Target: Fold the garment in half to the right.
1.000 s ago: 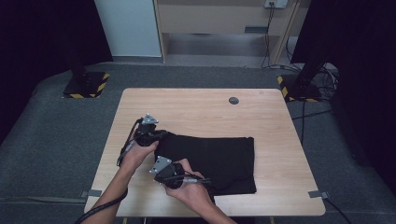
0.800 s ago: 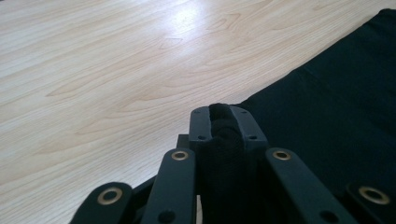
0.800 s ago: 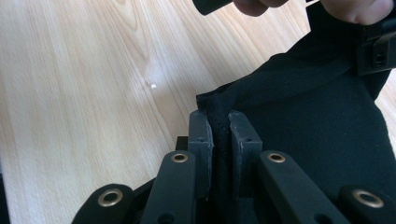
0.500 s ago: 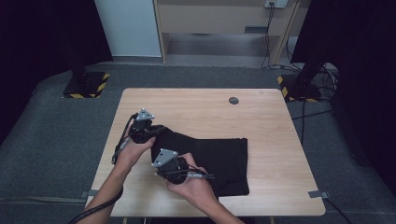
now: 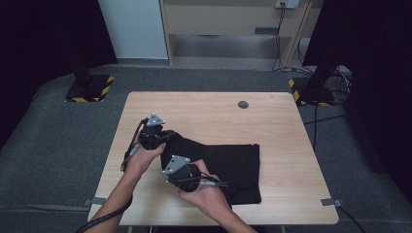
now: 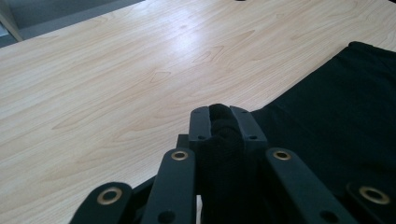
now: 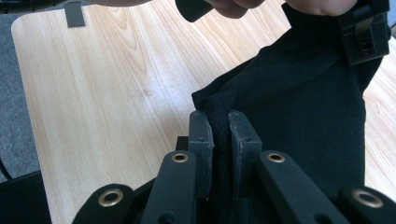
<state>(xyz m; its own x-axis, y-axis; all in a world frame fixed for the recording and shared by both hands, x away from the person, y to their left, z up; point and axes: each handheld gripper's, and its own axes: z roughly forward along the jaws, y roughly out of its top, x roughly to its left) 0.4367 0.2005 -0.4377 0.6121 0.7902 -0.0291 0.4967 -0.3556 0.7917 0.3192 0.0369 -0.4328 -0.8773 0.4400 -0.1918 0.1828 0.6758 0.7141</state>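
Grey carpet surrounded a pale wooden table [image 5: 291, 141] in the high view, where a black cloth [image 5: 233, 167] lay near the person's edge, its left side lifted. Both hands held grippers there: the left gripper [image 5: 163, 138] at the cloth's far left corner, the right gripper [image 5: 170, 177] nearer the person.

From the left gripper view, its jaws were pinched shut on a fold of the cloth [image 6: 355, 116].

From the right gripper view, its jaws were likewise clamped on the cloth's edge [image 7: 299, 98], hanging above the table.

A plain black cloth garment [image 5: 223, 167] lies on the pale, wood-grained tabletop [image 5: 204, 109]. Near the tabletop's far edge sits a small dark grey round disc [image 5: 243, 104]. Grey carpet [image 5: 58, 141] surrounds it.
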